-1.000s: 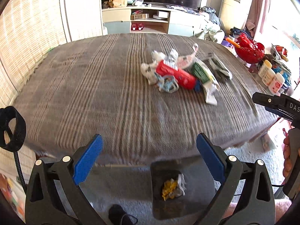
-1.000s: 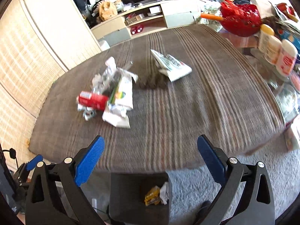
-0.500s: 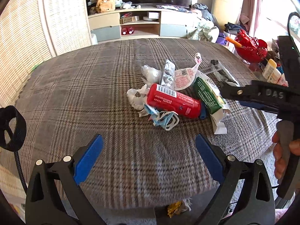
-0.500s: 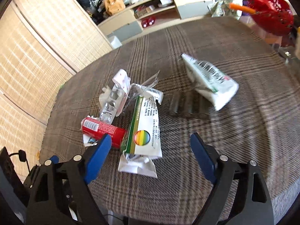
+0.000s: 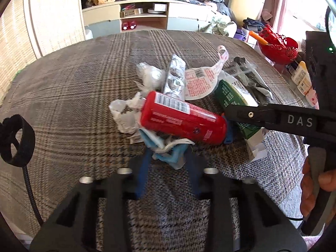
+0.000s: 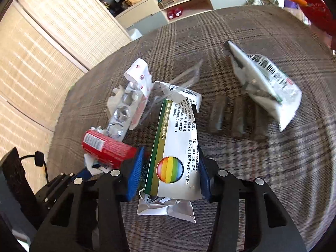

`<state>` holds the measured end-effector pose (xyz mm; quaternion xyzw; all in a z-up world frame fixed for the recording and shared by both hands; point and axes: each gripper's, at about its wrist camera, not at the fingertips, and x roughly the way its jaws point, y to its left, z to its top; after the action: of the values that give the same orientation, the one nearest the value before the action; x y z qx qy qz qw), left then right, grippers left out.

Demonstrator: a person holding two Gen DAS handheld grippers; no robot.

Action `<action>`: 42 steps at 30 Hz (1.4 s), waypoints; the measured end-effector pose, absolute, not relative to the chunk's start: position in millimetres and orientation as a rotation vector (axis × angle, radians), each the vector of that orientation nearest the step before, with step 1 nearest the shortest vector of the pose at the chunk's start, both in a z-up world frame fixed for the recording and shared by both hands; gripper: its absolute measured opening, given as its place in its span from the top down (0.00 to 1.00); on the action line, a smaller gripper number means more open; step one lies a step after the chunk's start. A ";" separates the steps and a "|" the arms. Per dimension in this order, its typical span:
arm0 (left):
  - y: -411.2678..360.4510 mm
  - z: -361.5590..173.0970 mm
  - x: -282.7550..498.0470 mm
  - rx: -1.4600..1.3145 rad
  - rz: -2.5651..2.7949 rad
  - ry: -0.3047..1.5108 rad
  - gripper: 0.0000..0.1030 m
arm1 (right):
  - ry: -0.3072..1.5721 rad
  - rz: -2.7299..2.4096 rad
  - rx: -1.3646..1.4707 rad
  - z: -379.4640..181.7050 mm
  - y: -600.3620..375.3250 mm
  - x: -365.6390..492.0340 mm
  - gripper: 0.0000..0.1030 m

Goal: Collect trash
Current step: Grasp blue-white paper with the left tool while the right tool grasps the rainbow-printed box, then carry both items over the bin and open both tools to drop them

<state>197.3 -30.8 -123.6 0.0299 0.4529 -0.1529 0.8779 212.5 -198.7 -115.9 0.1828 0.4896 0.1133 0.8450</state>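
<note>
Trash: left gripper [image 5: 168, 157] pinching blue-white wad [image 5: 168, 150], right gripper [image 6: 170, 173] closing on green-white packet [image 6: 174, 147]; seat both grips before lifting.

The right claw's arm [image 5: 298, 120] reads "DAS"; the green-and-white box [image 6: 176, 147] bears "Z45021646" beside a rainbow disc.

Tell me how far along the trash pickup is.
Early on. Nothing looks cleared here; no bin is in view. In hand: the left claw is closing around the crumpled blue-and-white mask, the right claw around the green-and-white box. Left: the red can, foil blister pack, white pouch.
</note>
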 end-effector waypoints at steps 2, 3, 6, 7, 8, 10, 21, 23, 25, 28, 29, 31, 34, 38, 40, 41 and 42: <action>-31.1 -123.0 195.5 0.060 -0.316 0.934 0.86 | 1.024 0.240 0.392 -113.0 -203.6 209.3 0.55; -30.8 -121.9 194.6 0.058 -0.318 0.933 0.86 | 1.019 0.239 0.396 -111.4 -205.5 208.3 0.57; -31.3 -116.5 186.7 0.066 -0.313 0.926 0.90 | 1.009 0.244 0.389 -104.2 -209.6 201.2 0.59; -31.8 -114.2 182.4 0.069 -0.312 0.926 0.90 | 1.006 0.245 0.382 -100.8 -210.1 197.4 0.59; -31.9 -112.0 178.1 0.071 -0.312 0.925 0.90 | 1.002 0.245 0.376 -97.9 -210.4 194.3 0.60; -31.5 -106.9 168.1 0.071 -0.312 0.921 0.90 | 0.993 0.245 0.364 -92.5 -210.8 186.5 0.60; -13.1 -91.4 96.6 0.015 -0.300 0.904 0.90 | 0.946 0.232 0.334 -71.9 -215.7 126.2 0.63; -10.3 -92.3 83.0 0.006 -0.298 0.903 0.90 | 0.943 0.235 0.337 -72.2 -214.4 114.3 0.64; -7.9 -95.3 69.8 -0.005 -0.300 0.907 0.90 | 0.941 0.234 0.342 -73.8 -216.0 100.5 0.64; -7.0 -101.2 51.1 -0.009 -0.303 0.912 0.90 | 0.946 0.232 0.366 -78.6 -218.8 83.9 0.66; -7.4 -102.9 45.7 -0.013 -0.304 0.913 0.90 | 0.948 0.231 0.372 -80.7 -218.8 79.2 0.67; -6.9 -106.1 33.6 -0.018 -0.306 0.914 0.90 | 0.955 0.231 0.378 -85.4 -218.8 67.9 0.68; -6.7 -110.5 16.2 -0.024 -0.313 0.911 0.90 | 0.967 0.240 0.380 -92.0 -216.5 51.7 0.88; -9.2 -116.3 -3.8 -0.026 -0.326 0.912 0.90 | 0.986 0.242 0.394 -102.0 -215.1 42.2 0.88; -9.3 -119.0 -11.0 -0.026 -0.327 0.912 0.90 | 0.983 0.247 0.405 -102.1 -215.9 40.9 0.88; -9.5 -119.2 -13.5 -0.028 -0.327 0.911 0.90 | 0.979 0.246 0.402 -100.8 -215.3 39.1 0.88; -10.2 -119.1 -16.3 -0.030 -0.329 0.910 0.90 | 0.973 0.245 0.400 -99.4 -214.9 36.1 0.88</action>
<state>-16.3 -10.2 -119.1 -0.0143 0.4376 -0.1581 0.8851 36.1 -214.9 -99.4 0.1904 0.4630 0.1166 0.8578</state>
